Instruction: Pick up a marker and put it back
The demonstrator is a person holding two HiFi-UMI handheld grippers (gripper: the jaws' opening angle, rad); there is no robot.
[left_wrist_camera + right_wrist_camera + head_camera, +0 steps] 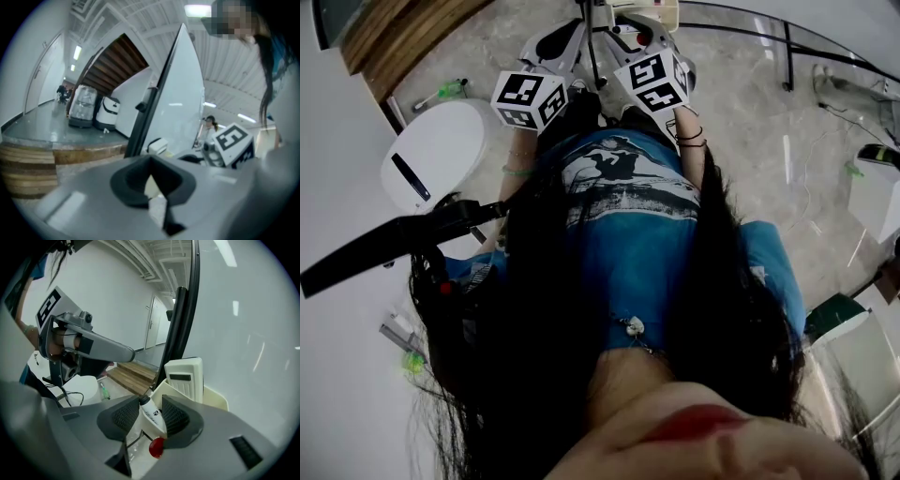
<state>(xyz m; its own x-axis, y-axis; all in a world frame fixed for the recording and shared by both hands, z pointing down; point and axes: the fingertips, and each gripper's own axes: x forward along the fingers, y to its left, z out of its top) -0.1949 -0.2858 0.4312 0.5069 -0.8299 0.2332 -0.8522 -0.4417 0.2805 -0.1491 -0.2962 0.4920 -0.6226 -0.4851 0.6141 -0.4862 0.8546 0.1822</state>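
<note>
Marker (149, 409) being bracketed, unpressed, by the wide-spread fingers (174, 417) of the right gripper (150, 414); it is being cradled in the cream tray (213, 401), long axis pointing far-left, black cap at the far end. Left gripper (152, 180), fingers together and empty, is being held aside.

Seen from the head, both bare forearms reached up toward twelve o'clock, the left forearm (518, 155) nearer eleven and the right forearm (691, 161) nearer one. The grey plastic left claw (152, 183) had its dark pads drawn together. The grey plastic right claw (149, 416) kept its ribbed pads apart.
</note>
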